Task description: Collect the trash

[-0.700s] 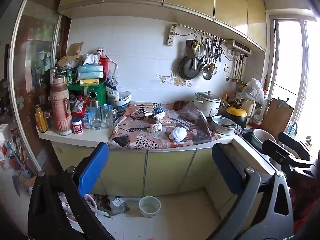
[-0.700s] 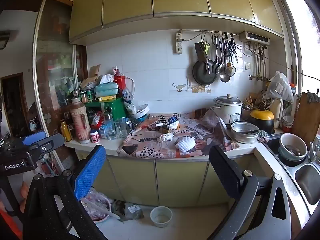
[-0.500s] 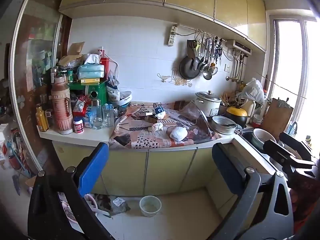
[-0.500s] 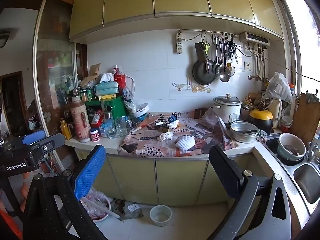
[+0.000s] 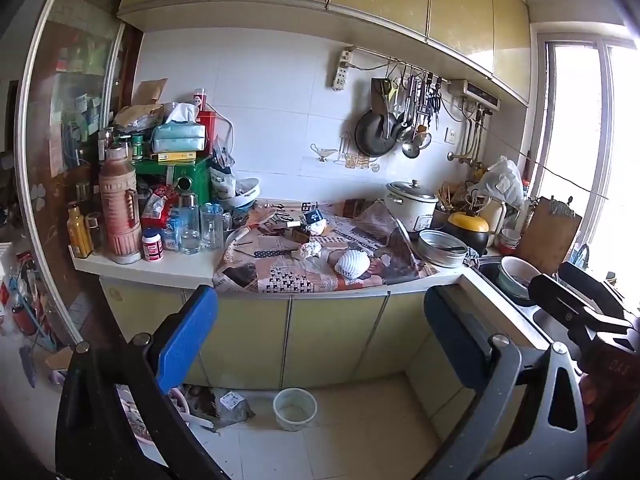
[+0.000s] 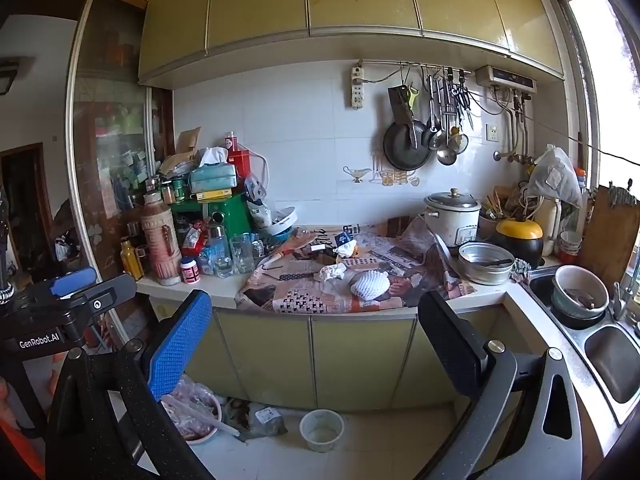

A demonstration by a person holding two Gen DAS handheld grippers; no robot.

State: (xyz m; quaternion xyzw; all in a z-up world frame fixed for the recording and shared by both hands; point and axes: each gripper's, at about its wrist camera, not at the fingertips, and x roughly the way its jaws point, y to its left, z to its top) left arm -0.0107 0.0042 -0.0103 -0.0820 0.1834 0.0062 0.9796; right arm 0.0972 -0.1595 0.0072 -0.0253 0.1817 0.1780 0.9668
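Note:
On the newspaper-covered counter [image 5: 280,276] lie a white foam fruit net [image 5: 352,263], a crumpled white paper [image 5: 311,249] and a small blue-and-white wrapper [image 5: 314,220]. They also show in the right wrist view: net [image 6: 370,284], crumpled paper [image 6: 333,271], wrapper [image 6: 345,240]. My left gripper [image 5: 320,336] is open and empty, well back from the counter at cabinet height. My right gripper [image 6: 314,338] is open and empty too, to the right of the left one.
Floor below the cabinets: a small white bucket [image 6: 321,429], a grey bag [image 6: 262,420] and a pink basin of scraps [image 6: 196,416]. Bottles, jars and a thermos [image 5: 119,208] crowd the counter's left. Rice cooker [image 6: 452,216], metal pot [image 6: 486,262] and sink [image 6: 600,344] are right.
Both grippers have drifted slightly toward the counter; the scene sits a little lower and larger. Both stay open and empty.

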